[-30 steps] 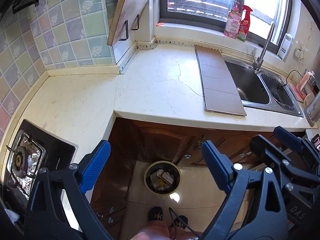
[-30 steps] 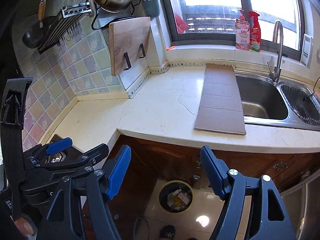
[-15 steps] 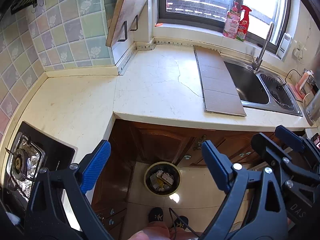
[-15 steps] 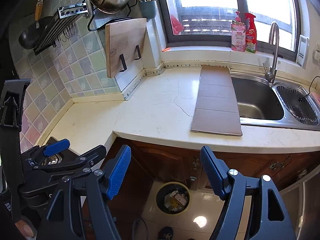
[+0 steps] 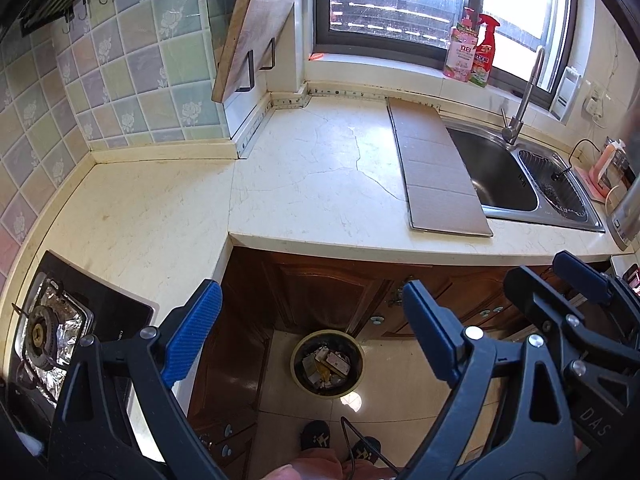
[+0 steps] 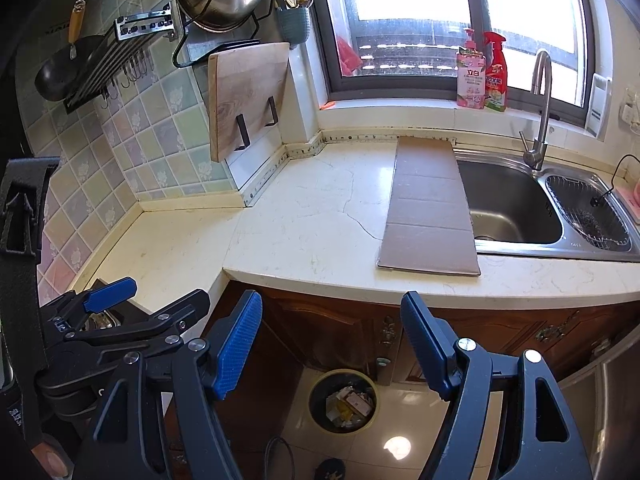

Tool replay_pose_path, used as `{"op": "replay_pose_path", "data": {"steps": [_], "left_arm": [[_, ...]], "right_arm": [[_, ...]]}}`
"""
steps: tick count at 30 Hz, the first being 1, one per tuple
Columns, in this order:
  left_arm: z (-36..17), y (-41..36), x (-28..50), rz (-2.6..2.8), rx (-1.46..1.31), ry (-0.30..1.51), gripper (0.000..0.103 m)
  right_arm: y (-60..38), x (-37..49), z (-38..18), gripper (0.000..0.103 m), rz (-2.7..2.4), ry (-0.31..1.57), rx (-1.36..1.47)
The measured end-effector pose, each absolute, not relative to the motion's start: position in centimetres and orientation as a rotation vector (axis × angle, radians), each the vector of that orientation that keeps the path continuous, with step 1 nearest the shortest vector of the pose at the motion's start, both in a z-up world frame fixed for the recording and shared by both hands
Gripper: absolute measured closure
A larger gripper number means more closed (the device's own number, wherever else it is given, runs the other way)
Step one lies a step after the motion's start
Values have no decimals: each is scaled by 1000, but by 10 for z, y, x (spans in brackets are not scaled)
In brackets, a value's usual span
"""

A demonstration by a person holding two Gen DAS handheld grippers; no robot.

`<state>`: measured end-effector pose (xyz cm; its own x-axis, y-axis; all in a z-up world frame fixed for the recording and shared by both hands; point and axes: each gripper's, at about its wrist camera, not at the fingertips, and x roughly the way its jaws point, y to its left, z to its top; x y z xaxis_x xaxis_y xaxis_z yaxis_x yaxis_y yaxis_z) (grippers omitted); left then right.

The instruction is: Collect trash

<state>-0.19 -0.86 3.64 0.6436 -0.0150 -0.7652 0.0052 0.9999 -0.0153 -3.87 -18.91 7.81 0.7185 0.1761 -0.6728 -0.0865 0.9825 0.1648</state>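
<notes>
1. "DAS" stands in raised letters on the black frame of the right gripper [image 5: 600, 426], seen at the left wrist view's lower right.
2. The pink bottle [image 6: 471, 80] on the windowsill, just left of the red spray bottle [image 6: 495, 76], bears the characters "立白".

Only flat cardboard [image 6: 430, 208] lies on the open counter [image 6: 304, 216].

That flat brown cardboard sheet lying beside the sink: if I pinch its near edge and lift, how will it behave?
The flat brown cardboard sheet looks thin and long, so it is probably light. Crease lines cross it, so it may fold or sag there when lifted by one end. It lies flat on the smooth pale stone counter, so it will likely slide before a claw finger gets under.
</notes>
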Motion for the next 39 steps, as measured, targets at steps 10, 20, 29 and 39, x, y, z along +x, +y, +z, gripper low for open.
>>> {"op": "replay_pose_path", "data": {"steps": [10, 20, 29, 39], "left_arm": [[36, -11, -3, -7, -15, 873, 13], [34, -12, 0, -20, -5, 883, 13], [31, -19, -7, -10, -3, 886, 13], [32, -29, -22, 11, 6, 884, 13]], "right_arm": [[-191, -38, 78, 30, 140, 755, 126], [-188, -40, 76, 30, 129, 761, 140], [-191, -46, 71, 30, 134, 761, 155], [-197, -59, 69, 30, 148, 753, 172]]}}
